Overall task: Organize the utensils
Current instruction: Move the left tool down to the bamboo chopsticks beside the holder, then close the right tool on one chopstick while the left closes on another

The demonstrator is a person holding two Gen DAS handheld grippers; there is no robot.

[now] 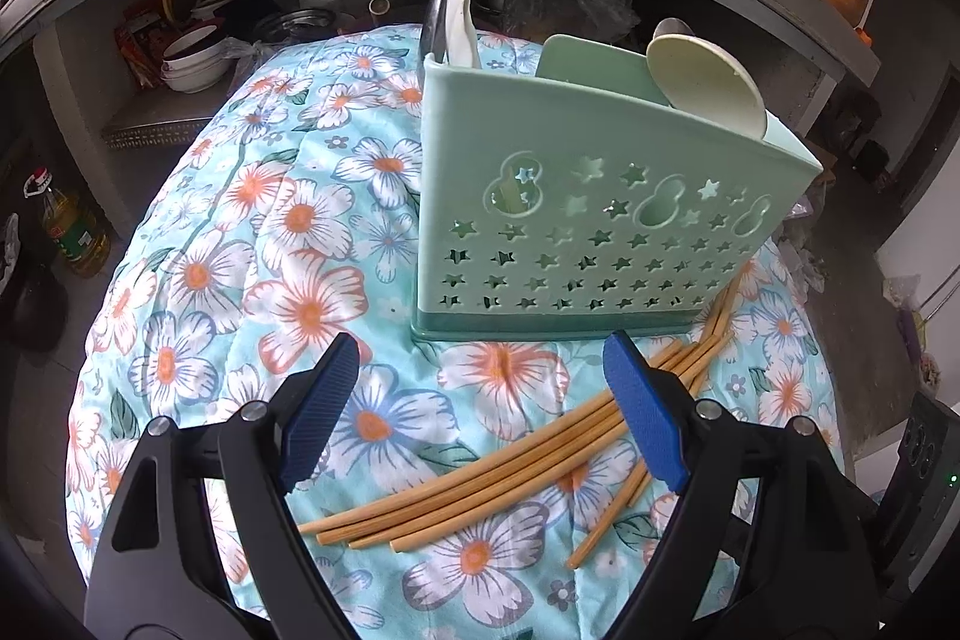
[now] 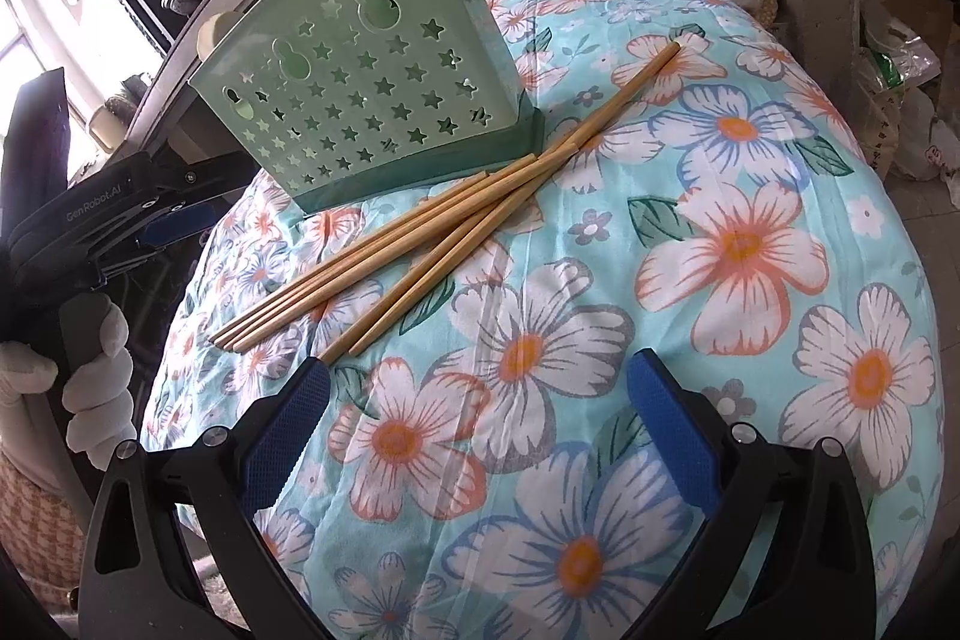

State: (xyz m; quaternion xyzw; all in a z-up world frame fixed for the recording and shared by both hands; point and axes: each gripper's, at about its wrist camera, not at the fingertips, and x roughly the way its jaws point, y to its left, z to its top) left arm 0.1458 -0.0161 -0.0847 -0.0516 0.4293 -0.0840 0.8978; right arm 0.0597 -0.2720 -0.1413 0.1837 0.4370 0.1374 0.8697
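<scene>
Several chopsticks (image 2: pixel 420 244) beside holder (image 2: pixel 360 94) base

The pale green star-punched plastic utensil holder (image 1: pixel 576 196) hides the lower parts of its cream round-headed spoon (image 1: pixel 708 82) and the far ends of some tan bamboo chopsticks (image 1: pixel 516 466).

Oil bottle (image 1: pixel 72 232), stacked bowls (image 1: pixel 192 61), floral cloth (image 1: pixel 288 232)
</scene>
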